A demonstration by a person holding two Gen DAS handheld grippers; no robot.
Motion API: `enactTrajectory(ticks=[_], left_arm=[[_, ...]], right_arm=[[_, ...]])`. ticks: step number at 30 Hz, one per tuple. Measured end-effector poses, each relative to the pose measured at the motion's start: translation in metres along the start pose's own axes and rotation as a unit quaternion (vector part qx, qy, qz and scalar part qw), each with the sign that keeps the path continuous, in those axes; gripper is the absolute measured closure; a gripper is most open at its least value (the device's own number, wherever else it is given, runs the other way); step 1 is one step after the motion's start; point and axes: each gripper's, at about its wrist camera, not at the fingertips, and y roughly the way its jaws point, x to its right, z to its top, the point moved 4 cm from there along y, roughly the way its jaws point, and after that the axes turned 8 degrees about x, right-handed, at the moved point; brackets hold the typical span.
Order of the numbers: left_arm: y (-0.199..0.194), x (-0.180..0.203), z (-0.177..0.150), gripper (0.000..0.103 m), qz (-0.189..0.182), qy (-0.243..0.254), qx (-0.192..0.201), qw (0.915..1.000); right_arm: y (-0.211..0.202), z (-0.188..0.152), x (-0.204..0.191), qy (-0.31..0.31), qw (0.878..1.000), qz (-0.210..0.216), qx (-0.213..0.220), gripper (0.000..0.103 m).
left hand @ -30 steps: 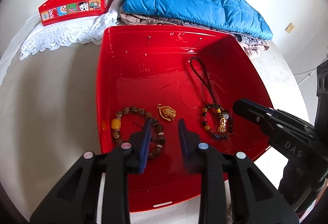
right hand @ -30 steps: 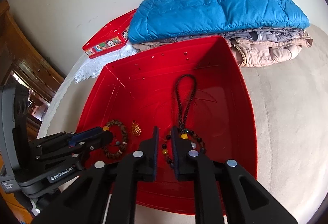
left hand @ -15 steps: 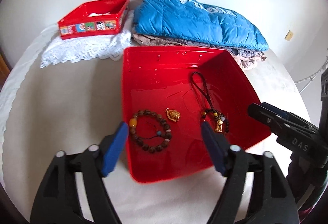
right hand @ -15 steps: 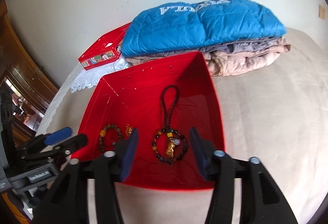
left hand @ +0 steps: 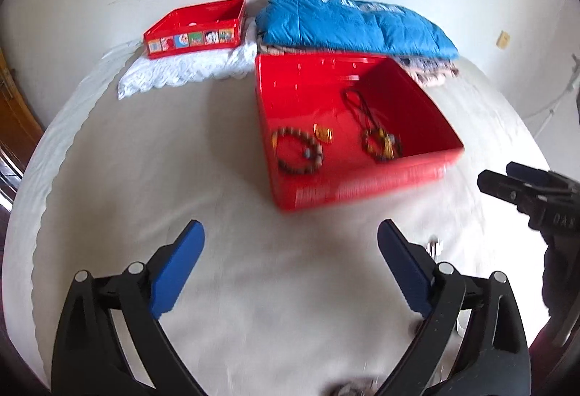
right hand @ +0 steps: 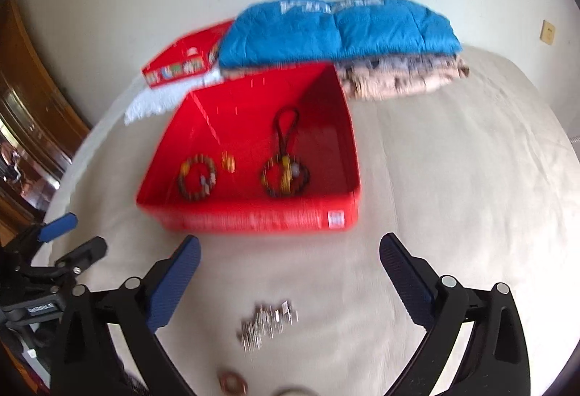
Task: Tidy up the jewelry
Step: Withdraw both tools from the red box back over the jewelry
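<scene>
A large red tray (left hand: 362,186) on the pale cloth holds a brown bead bracelet (left hand: 299,151), a small gold pendant (left hand: 322,134) and a dark bead bracelet on a black cord (left hand: 382,146). My left gripper (left hand: 290,227) hangs in front of the tray, its jaws opening wide with nothing between them. My right gripper (right hand: 290,240) is also short of the tray (right hand: 253,218), jaws opening and empty. A silver chain pile (right hand: 268,321) lies on the cloth below it, and a brownish ring (right hand: 232,383) sits nearer the bottom edge.
A small red box (left hand: 195,28) with cartoon pictures rests on white lace (left hand: 181,71) at the back left. A blue quilted jacket (left hand: 355,23) lies on folded clothes behind the tray. Wooden furniture (right hand: 29,106) stands at the left.
Both grippers have drawn back out of the tray and up, and their jaws have spread from nearly shut to wide. The bracelets and pendant stay in the tray.
</scene>
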Motion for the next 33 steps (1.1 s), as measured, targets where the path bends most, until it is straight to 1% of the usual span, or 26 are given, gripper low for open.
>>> enactTrajectory(ticks=[3,6,11,15,18,22,29,33], left_arm=[[-0.015,-0.003,-0.024,0.008,-0.002,0.009,-0.007,0.9999],[-0.032,-0.006,-0.051,0.008,-0.006,0.014,-0.016,0.9997],[-0.052,-0.011,-0.086,0.008,-0.007,0.012,-0.025,0.9996],[-0.065,-0.016,-0.112,0.008,-0.002,0.013,-0.032,0.9994],[-0.071,-0.021,-0.133,0.008,-0.003,0.004,-0.045,0.999],[-0.074,-0.025,-0.154,0.008,-0.01,-0.013,-0.066,0.9977],[-0.065,-0.025,-0.187,0.008,-0.009,-0.03,-0.098,0.9947],[-0.062,-0.019,-0.195,0.008,-0.014,-0.037,-0.102,0.994]], right_arm=[[-0.012,-0.026,0.003,0.0,1.0,0.01,-0.015,0.004],[-0.023,-0.049,0.007,0.007,1.0,0.006,-0.026,0.004],[-0.041,-0.084,0.011,0.017,0.999,0.018,-0.042,0.004],[-0.054,-0.108,0.012,0.025,0.998,0.035,-0.047,0.004],[-0.061,-0.119,0.012,0.027,0.998,0.043,-0.045,0.004],[-0.064,-0.141,0.006,0.022,0.996,0.057,-0.061,0.004],[-0.064,-0.169,0.002,0.013,0.995,0.055,-0.08,0.004],[-0.065,-0.177,0.002,0.015,0.995,0.057,-0.083,0.004]])
